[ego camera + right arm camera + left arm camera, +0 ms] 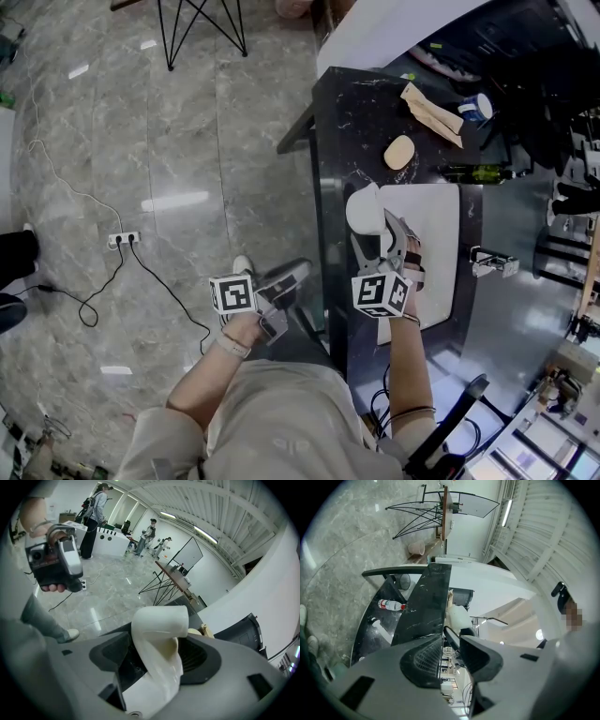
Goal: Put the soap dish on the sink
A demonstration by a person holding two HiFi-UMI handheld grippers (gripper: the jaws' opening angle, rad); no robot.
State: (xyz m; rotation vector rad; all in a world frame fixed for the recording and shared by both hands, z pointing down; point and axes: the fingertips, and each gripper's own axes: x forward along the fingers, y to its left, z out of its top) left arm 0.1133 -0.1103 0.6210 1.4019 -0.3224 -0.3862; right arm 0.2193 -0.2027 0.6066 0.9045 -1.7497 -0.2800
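Note:
The white soap dish [364, 208] stands at the left rim of the white sink [439, 220], which is set in a black counter [339, 131]. My right gripper [382, 246] points down at the dish from the near side. In the right gripper view the dish [159, 634] fills the space between the wide-set jaws of that gripper [157, 660], and a dark gap shows beside the left pad. My left gripper [298, 274] hangs level off the counter's left side. Its jaws [451, 641] stand slightly apart with nothing between them.
On the counter beyond the sink lie a bar of soap [399, 152], a brown paper wrap [431, 114] and a green bottle [478, 173]. A faucet [492, 262] sits right of the basin. A power strip [124, 239] with cables lies on the marble floor.

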